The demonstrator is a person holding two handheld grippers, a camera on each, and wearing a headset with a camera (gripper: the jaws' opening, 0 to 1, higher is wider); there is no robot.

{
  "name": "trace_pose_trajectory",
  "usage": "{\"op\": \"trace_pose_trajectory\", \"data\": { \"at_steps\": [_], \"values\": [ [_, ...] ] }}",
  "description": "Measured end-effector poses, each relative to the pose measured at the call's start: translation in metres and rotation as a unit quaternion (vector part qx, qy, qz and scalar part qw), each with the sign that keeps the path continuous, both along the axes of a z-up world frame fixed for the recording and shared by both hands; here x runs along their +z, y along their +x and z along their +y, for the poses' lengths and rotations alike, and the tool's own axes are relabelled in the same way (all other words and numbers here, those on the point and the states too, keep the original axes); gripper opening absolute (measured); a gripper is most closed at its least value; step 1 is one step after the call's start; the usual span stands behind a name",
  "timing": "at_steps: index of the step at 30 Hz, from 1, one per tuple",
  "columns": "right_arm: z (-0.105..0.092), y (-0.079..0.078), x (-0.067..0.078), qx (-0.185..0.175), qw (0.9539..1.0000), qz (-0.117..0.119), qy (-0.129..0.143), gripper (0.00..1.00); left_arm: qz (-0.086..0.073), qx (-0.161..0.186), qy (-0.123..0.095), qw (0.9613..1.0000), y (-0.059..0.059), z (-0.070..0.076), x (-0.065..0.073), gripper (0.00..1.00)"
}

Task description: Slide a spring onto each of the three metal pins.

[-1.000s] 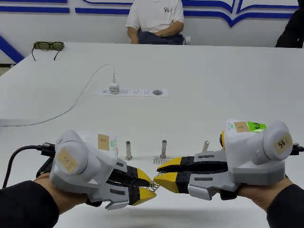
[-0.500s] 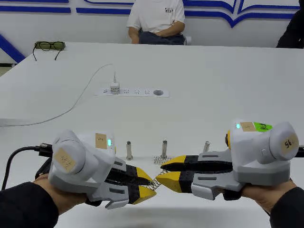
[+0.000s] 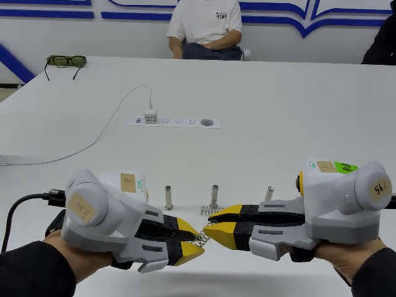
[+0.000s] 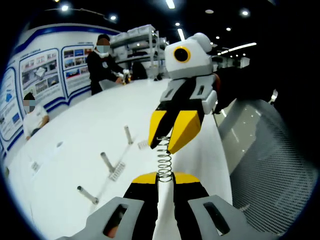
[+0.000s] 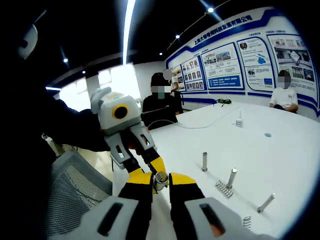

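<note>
White workbench (image 3: 260, 124) below us. The left gripper (image 4: 165, 176) pinches one end of the spring (image 4: 164, 159), and the right gripper (image 5: 160, 181), tip to tip with it, clamps the other. Beyond the tips stand three metal pins (image 3: 214, 195). We judge the spring light, soft and easily kinked, so we would hold it by an end coil.

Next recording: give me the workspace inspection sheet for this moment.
Surface: white table.
Job's things: three metal pins upright, all bare; loose spring lying beside them; held spring between the tools.
Clutter: glasses at the far left corner.
Tools: left tool and right tool each shut on one end of the held spring.
Cables: power strip with white cable plugged in; black cable behind the left tool.
Surroundings: seated person across the table; wall posters.
</note>
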State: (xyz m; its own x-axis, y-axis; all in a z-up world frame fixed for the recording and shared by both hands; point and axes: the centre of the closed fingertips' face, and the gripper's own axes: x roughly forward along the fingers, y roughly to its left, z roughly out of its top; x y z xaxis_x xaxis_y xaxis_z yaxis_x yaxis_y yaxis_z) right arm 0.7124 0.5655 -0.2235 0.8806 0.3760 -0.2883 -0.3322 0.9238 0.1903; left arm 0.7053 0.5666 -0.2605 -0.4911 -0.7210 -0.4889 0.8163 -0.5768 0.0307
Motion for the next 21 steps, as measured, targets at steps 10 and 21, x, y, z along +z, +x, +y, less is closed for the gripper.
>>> {"op": "trace_pose_trajectory", "data": {
  "at_steps": [10,21],
  "values": [
    [0.001,0.001,0.001,-0.002,1.0,-0.002,0.008,0.13,0.001,0.006,0.001,1.0,0.003,0.001,-0.001,0.09],
    [0.008,0.011,0.005,0.005,0.9999,-0.006,-0.009,0.12,-0.001,0.003,-0.002,1.0,0.0,-0.002,-0.002,0.1]
  ]
}}
